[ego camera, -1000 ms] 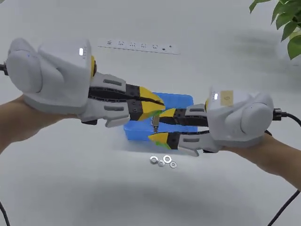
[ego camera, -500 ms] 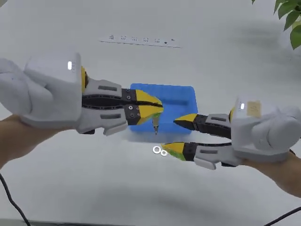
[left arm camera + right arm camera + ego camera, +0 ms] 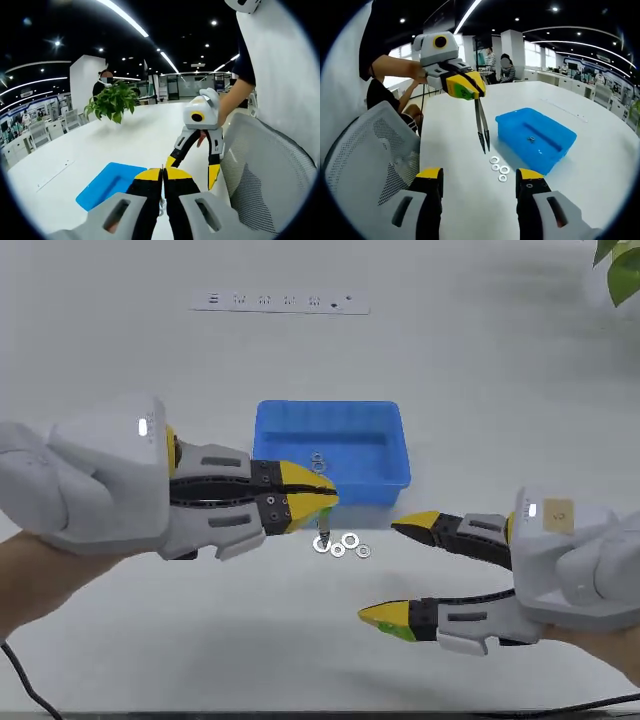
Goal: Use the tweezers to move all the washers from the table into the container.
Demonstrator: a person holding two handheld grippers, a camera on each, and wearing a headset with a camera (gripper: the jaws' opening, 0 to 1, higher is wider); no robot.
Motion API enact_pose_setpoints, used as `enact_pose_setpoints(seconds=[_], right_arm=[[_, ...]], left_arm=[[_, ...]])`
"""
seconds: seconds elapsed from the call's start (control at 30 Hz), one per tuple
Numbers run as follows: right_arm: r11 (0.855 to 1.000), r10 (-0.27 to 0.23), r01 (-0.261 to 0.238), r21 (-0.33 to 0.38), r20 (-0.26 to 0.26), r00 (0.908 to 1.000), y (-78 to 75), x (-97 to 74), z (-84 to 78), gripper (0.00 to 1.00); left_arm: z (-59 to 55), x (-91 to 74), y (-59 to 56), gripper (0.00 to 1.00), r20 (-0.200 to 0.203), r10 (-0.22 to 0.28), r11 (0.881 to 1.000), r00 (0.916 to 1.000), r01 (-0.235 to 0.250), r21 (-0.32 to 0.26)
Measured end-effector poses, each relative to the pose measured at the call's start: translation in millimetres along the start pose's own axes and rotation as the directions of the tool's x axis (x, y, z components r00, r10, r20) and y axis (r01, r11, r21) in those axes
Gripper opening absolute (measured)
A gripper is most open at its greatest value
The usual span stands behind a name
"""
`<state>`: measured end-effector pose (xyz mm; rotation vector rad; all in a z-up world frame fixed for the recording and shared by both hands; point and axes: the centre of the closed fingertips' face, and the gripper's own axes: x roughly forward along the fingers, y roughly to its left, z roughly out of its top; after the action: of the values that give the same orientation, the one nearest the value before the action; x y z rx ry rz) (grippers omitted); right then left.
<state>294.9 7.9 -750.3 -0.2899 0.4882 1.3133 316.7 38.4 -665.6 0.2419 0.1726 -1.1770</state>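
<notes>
Four washers (image 3: pixel 341 545) on desk (image 3: pixel 200 640) beside blue container (image 3: pixel 385 487) | left gripper (image 3: pixel 322 499) fingers clamp tweezers (image 3: pixel 481 125), tips just beside washers | right gripper (image 3: pixel 377 570) fingers wide | advice: pinch one washer's rim squarely, lift steadily over wall.

Ceiling lights (image 3: pixel 125 17) are shining brightly overhead, the white table (image 3: pixel 480 390) is glowing evenly, soft shadows are pooling beneath the left tongs (image 3: pixel 325 502), and both fisheye pictures are bending at their edges.

Head view steeply down on desk (image 3: pixel 500 370), close, gripper views low, facing each other, all sharing container (image 3: pixel 340 425), 12 o'clock from head view
</notes>
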Motion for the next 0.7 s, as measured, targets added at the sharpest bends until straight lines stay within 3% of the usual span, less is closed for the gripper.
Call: enact_pose_setpoints(seconds=[0.3, 0.7], right_arm=[[0.997, 0.071, -0.071, 0.021, -0.013, 0.9974, 14.5, 7.9, -6.6, 0.83], [0.994, 0.102, -0.102, 0.043, -0.010, 0.9947, 18.4, 11.1, -11.6, 0.91]], left_arm=[[-13.7, 2.5, 0.5, 0.05, -0.018, -0.005, 1.000, 0.9998, 0.004, -0.027], [-19.9, 9.3, 6.9, 0.05, -0.026, -0.001, 0.999, 0.9997, 0.000, -0.041]])
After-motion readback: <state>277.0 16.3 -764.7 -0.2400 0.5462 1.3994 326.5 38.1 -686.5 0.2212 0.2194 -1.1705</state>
